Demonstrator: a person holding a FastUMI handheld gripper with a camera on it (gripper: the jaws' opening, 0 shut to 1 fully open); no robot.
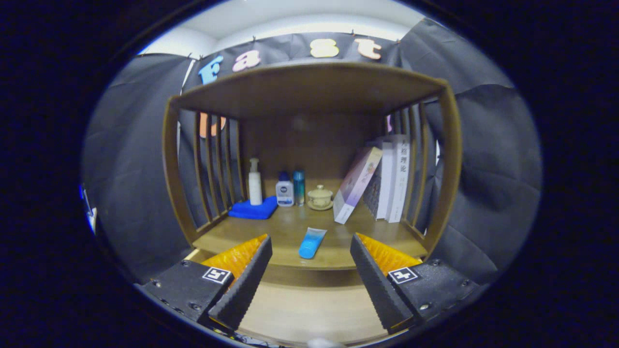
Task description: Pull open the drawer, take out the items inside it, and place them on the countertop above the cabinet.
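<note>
Hand-held gripper (pixel 311 251) hangs with its two black fingers (pixel 246 280) spread wide apart, gripping nothing, in front of a wooden cabinet (pixel 309 87) with slatted sides. Just ahead of the fingertips, and between them, a blue tube (pixel 312 242) lies flat on the counter (pixel 285 227), close to its front edge. Beyond the tube, along the back panel, stand a white pump bottle (pixel 254 182), a small white bottle with a blue cap (pixel 285 190) and a slim teal bottle (pixel 299 187), the three set side by side. The pump bottle rests at the edge of a folded blue cloth (pixel 253 210) beyond the left finger. A lidded cup on a saucer (pixel 320 197) sits just right of the bottles. Beyond the right finger, one book (pixel 357 184) leans tilted against a row of upright books (pixel 394 179) by the right-hand slats. Below the counter's front edge, a pale wooden surface (pixel 309 309) spreads between the fingers; whether this is the drawer cannot be told.
</note>
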